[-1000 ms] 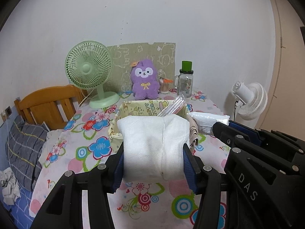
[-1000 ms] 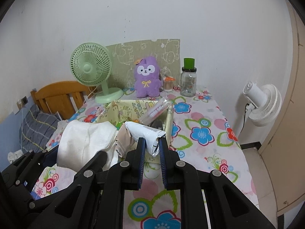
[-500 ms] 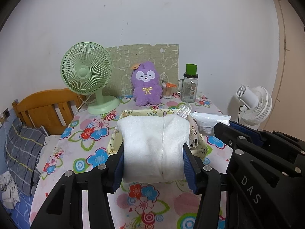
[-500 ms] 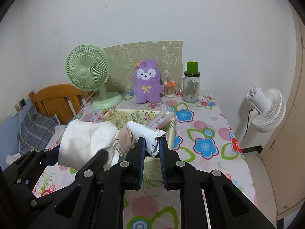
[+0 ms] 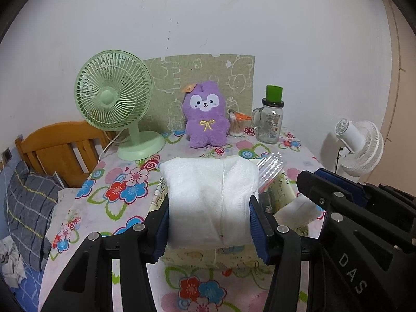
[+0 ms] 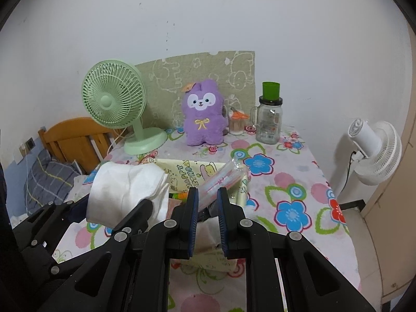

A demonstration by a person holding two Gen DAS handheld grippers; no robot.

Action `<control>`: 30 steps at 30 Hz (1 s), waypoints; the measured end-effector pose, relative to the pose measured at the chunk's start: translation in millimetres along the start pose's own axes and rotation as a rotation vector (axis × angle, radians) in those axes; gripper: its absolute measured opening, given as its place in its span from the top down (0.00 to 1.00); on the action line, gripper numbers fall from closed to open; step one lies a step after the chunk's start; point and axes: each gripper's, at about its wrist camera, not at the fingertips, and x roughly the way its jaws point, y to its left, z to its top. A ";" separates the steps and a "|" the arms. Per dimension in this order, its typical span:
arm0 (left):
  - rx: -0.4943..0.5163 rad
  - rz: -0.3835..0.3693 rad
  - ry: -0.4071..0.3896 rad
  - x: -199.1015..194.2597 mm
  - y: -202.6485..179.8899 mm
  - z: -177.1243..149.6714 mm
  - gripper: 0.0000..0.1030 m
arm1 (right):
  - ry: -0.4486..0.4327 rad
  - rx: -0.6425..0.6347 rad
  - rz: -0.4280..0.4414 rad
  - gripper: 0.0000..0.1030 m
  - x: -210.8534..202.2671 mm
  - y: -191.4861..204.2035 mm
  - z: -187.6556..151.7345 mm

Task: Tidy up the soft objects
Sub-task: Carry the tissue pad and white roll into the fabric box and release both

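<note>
Left tongs (image 5: 210,223) are clamped on a folded white towel (image 5: 210,200), squeezing both sides, and it's hovering right over the yellow fabric basket (image 6: 182,174). Right tongs (image 6: 207,208) sit at about 3 o'clock from the left ones, parted with nothing between the pads, poised over the basket's near end. A white tissue pack (image 5: 299,212) lies below them in the basket, and a bag of plastic straws (image 6: 223,179) pokes out toward 1 o'clock.

My take: lower the towel straight down into the free 9 o'clock side before letting go, so it stays folded and doesn't flop over the rim. Watch the straws, since they'd snag easily. Further back on the floral surface (image 6: 291,182), the purple plush (image 5: 204,114) at 12 o'clock probably goes in too.
</note>
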 end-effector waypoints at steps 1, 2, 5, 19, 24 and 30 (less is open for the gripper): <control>0.000 0.001 0.005 4.1 0.4 0.7 0.46 | 0.004 0.000 0.002 0.83 5.1 -0.1 1.1; -0.001 -0.001 0.011 8.7 1.1 1.2 0.46 | 0.010 -0.002 0.004 0.83 10.1 0.0 2.0; -0.004 -0.001 0.029 20.8 1.8 2.2 0.46 | 0.025 -0.002 0.009 0.83 21.8 -0.7 3.5; -0.007 -0.026 0.092 54.1 2.4 0.4 0.33 | 0.057 -0.019 0.031 0.82 47.3 -4.1 4.6; -0.004 -0.030 0.104 57.0 0.4 -0.9 0.11 | 0.091 -0.017 0.022 0.79 54.4 -7.3 2.9; -0.011 -0.056 0.122 56.8 0.0 -6.1 0.02 | 0.049 -0.019 -0.010 0.29 48.2 -9.0 -1.0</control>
